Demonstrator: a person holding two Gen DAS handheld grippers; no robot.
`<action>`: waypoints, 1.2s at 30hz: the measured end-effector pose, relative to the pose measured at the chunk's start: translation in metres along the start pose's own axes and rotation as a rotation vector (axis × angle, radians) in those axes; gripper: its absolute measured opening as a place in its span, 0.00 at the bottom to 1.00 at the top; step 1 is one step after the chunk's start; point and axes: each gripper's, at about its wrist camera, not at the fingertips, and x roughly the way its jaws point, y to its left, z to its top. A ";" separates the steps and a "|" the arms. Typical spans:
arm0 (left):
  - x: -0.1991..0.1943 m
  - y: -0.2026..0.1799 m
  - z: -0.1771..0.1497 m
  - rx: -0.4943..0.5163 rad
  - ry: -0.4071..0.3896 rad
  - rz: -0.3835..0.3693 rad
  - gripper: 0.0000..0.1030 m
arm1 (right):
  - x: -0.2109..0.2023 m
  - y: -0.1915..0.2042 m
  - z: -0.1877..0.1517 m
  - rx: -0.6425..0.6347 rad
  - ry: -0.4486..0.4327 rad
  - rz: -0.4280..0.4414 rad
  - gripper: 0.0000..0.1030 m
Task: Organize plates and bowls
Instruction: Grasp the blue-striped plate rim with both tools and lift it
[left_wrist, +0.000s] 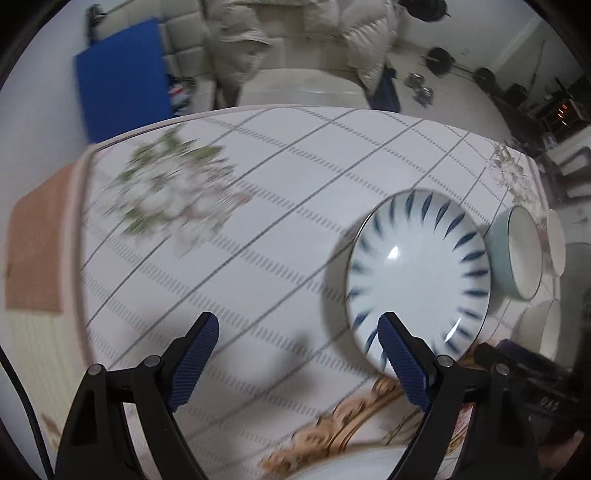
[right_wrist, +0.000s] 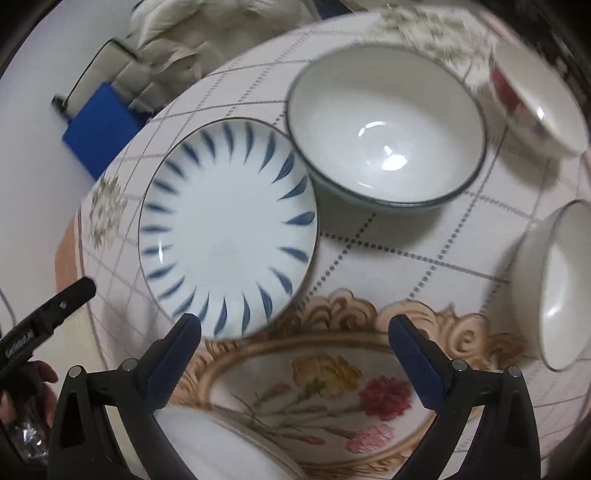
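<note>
Counter (left_wrist: 280, 192), round, under a white grid-pattern cloth with flower prints and a gold scroll-framed flower picture near the front edge. Behind it a pale sofa (left_wrist: 295, 85) with a puffy jacket on it, and a blue mat (left_wrist: 122, 77) leaning beside.

Blue-striped plate (right_wrist: 229, 236) lies flat on the cloth, left of centre in the right wrist view, its far rim touching or just beside the dark-rimmed white bowl (right_wrist: 388, 125). That bowl stands upright and empty. A second white bowl (right_wrist: 557, 288) sits at the right edge, well apart from the first. A smaller bowl with a red flower on its side (right_wrist: 528, 107) sits beyond, at the back right, blurred. Another white dish rim (right_wrist: 221, 443) shows at the bottom edge, too cropped to tell what kind.

Left gripper (left_wrist: 297, 332): jaws wide, nothing between them, only bare cloth below. Its right finger overlaps the near rim of the plate (left_wrist: 417, 273) in view; can't tell if it touches.

Right gripper (right_wrist: 295, 328): jaws wide, nothing held, hanging over the scroll border just in front of the plate.

A hand (right_wrist: 26, 391) shows at the lower left of the right wrist view.
</note>
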 end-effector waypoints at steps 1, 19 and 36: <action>0.007 -0.003 0.009 0.015 0.016 -0.021 0.78 | 0.002 -0.001 0.003 0.009 -0.010 0.008 0.93; 0.067 -0.051 0.060 0.198 0.137 -0.077 0.23 | 0.046 0.004 0.044 0.088 0.009 0.031 0.19; 0.035 -0.030 0.026 0.148 0.106 -0.034 0.09 | 0.020 -0.004 0.034 0.032 0.043 0.078 0.11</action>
